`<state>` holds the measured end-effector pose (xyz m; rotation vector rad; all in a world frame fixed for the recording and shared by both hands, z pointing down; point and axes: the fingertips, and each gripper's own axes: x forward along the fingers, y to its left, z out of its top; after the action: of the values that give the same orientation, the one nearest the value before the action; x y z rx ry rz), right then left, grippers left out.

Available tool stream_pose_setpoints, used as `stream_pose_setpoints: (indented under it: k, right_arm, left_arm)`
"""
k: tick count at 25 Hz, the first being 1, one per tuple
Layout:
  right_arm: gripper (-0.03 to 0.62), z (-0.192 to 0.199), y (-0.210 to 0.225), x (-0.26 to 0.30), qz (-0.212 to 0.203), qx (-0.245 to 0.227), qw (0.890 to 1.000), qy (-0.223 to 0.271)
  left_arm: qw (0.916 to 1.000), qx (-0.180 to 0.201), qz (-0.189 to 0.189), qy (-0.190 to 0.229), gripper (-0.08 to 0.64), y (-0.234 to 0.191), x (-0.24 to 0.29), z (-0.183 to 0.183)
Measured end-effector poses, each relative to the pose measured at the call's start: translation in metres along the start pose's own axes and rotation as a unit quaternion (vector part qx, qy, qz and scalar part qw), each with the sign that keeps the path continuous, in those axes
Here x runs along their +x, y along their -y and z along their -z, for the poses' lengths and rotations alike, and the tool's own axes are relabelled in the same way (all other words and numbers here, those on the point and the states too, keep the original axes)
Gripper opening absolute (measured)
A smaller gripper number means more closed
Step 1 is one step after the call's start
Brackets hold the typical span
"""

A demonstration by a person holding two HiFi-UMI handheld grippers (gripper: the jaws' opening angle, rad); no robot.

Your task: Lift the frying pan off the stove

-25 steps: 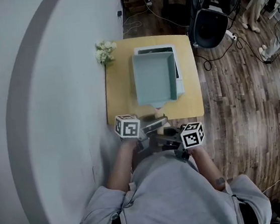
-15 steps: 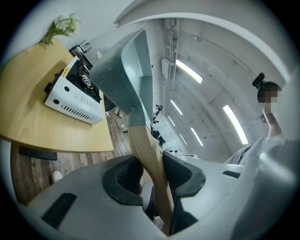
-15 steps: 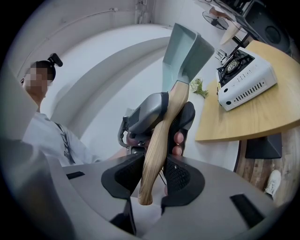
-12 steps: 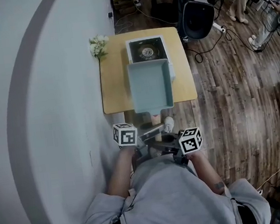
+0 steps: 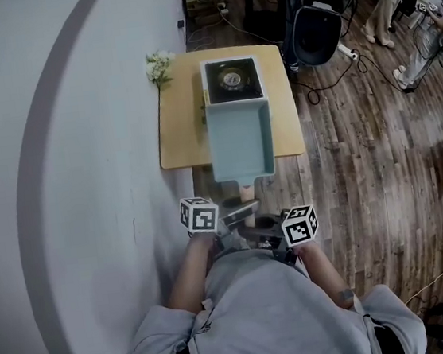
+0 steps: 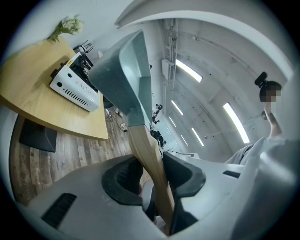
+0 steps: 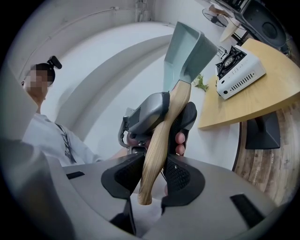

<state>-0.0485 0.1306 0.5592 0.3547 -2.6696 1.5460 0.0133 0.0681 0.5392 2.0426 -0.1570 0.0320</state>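
The square teal frying pan [image 5: 239,139] hangs in the air over the table's near edge, tilted, its wooden handle [image 5: 245,188] pointing toward me. Both grippers hold that handle. In the left gripper view the handle [image 6: 149,164] is pinched between the pads of my left gripper [image 6: 152,176]. In the right gripper view my right gripper [image 7: 150,180] clamps the handle's end [image 7: 161,136], just behind the left gripper [image 7: 154,112]. The white portable stove [image 5: 231,79] stands at the back of the wooden table [image 5: 180,129], its burner uncovered.
A small bunch of white flowers [image 5: 159,64] stands at the table's back left corner. A curved white wall runs along the left. A black office chair [image 5: 319,28], cables and people stand on the wooden floor at the upper right.
The pan has come off the stove and moved toward me, so the burner now shows. Both grippers kept their hold on the handle.
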Motion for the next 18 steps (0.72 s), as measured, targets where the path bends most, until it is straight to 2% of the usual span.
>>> stream_pose_setpoints:
  k: [7,18]
  right_arm:
    - [0.121,0.01,-0.015,-0.018,-0.01,-0.004,1.0,-0.016]
    - [0.117,0.009,-0.019,-0.031,-0.021,-0.006,1.0,-0.002]
  left_arm:
    - [0.9998,0.0,-0.008,0.018,0.129,0.018,0.009,0.011]
    - [0.9995,0.001,0.002,0.03,0.128,0.027,0.018,0.011]
